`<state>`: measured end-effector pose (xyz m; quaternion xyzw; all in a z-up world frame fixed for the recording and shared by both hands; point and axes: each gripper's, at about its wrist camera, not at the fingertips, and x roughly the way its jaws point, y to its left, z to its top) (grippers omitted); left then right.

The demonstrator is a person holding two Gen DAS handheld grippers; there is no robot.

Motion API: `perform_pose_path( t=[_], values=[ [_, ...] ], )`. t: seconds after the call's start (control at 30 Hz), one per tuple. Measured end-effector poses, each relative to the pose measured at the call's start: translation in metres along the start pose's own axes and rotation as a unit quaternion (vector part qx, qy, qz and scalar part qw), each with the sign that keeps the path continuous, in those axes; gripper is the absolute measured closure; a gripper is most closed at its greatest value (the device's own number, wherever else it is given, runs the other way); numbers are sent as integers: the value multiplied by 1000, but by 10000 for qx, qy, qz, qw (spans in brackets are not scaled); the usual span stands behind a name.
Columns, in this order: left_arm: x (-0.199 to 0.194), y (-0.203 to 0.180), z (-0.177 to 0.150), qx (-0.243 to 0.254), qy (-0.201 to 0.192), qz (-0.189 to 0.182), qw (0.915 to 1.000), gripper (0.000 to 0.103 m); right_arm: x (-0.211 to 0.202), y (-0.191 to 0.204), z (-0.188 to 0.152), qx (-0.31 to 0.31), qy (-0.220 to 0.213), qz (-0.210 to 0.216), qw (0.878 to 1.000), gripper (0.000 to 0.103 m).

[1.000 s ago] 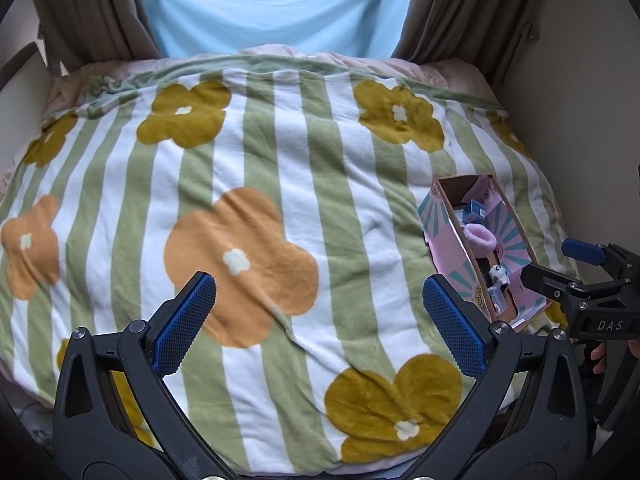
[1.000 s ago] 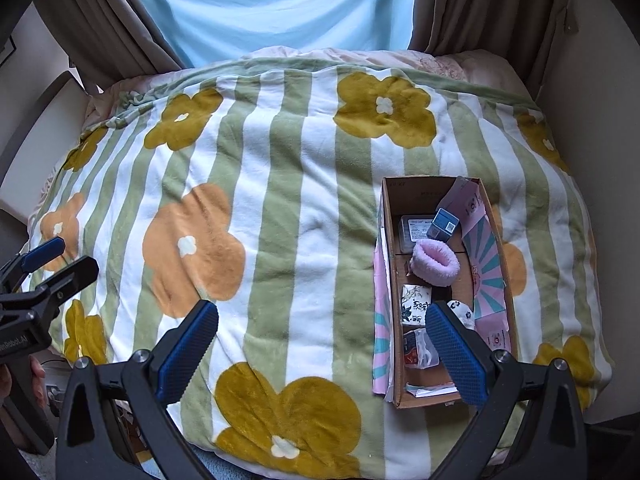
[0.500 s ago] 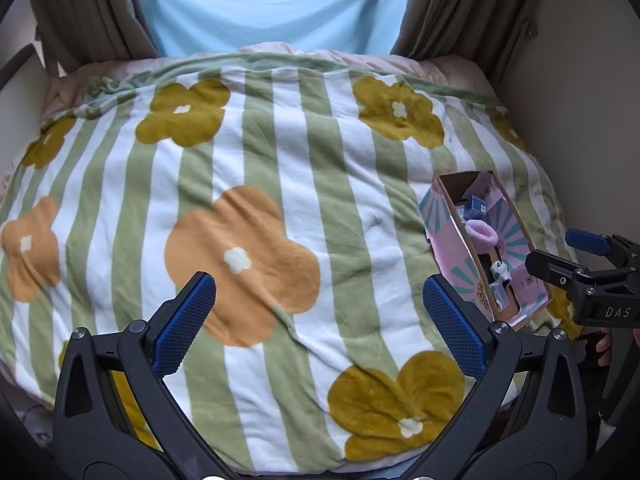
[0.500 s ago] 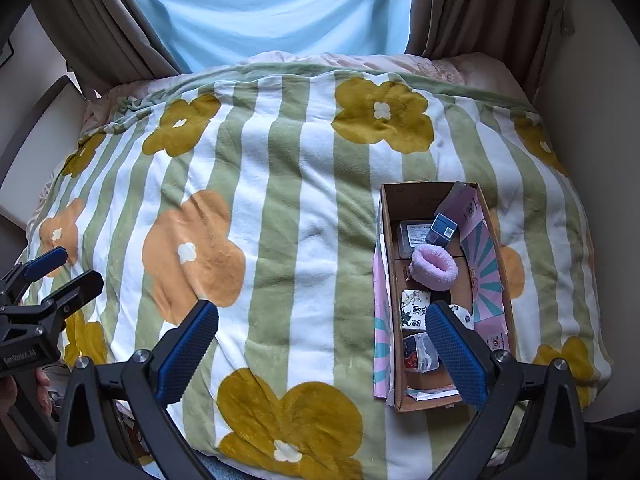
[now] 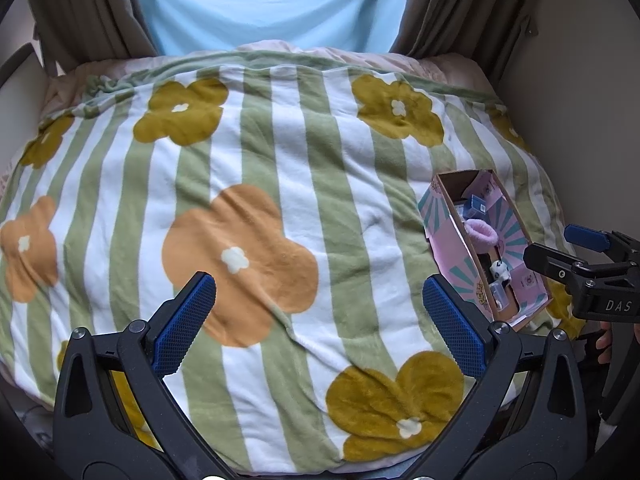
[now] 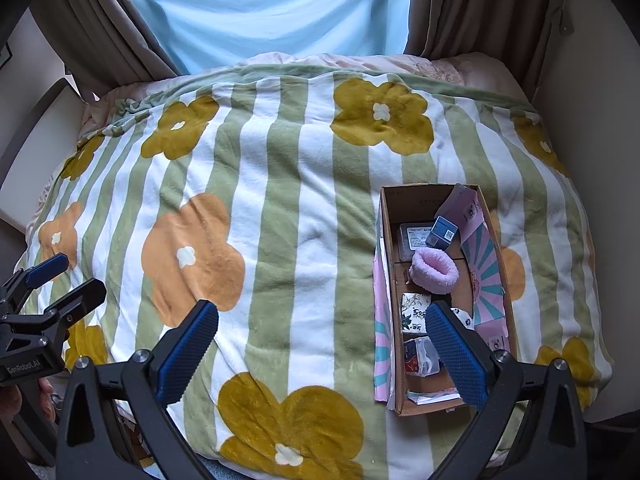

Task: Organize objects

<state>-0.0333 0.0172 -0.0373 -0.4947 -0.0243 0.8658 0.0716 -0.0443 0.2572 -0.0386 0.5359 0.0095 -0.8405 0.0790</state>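
An open cardboard box (image 6: 387, 240) with pink patterned sides lies on the right side of the bed; it also shows in the left wrist view (image 5: 448, 248). Inside it lie a pink fluffy band (image 6: 434, 270), a small blue box (image 6: 442, 232), a grey flat pack (image 6: 412, 238), a white patterned card (image 6: 416, 312), a clear packet (image 6: 420, 356) and a small black-and-white toy (image 5: 498, 270). My right gripper (image 6: 322, 344) is open and empty above the bed's near edge, its right finger over the box. My left gripper (image 5: 316, 326) is open and empty, left of the box.
The bed is covered by a green-and-white striped blanket with flower shapes (image 5: 260, 208). Brown curtains (image 6: 476, 12) and a pale blue window blind (image 6: 272, 12) stand behind it. A wall (image 5: 580, 80) runs close along the right side.
Both grippers have drawn slightly back and up from the bed; the box sits a little farther off in both views. Both stay open and empty.
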Motion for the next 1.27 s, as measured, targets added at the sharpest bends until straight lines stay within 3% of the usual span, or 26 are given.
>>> perform_pose_path(
  t=[0.5, 0.73, 1.0, 1.27],
  values=[
    [2, -11, 7, 144, -128, 115, 9997, 0, 0, -1, 1, -25, -9, -1, 10000, 0],
    [1, -12, 9, 145, -161, -48, 9998, 0, 0, -2, 2, -11, -7, -7, 10000, 0],
    [-1, -16, 10, 213, -276, 415, 9985, 0, 1, -2, 3, -19, -9, -5, 10000, 0],
    [-1, -16, 10, 261, -458, 467, 9975, 0, 1, -3, 3, -29, -8, -23, 10000, 0]
  ],
)
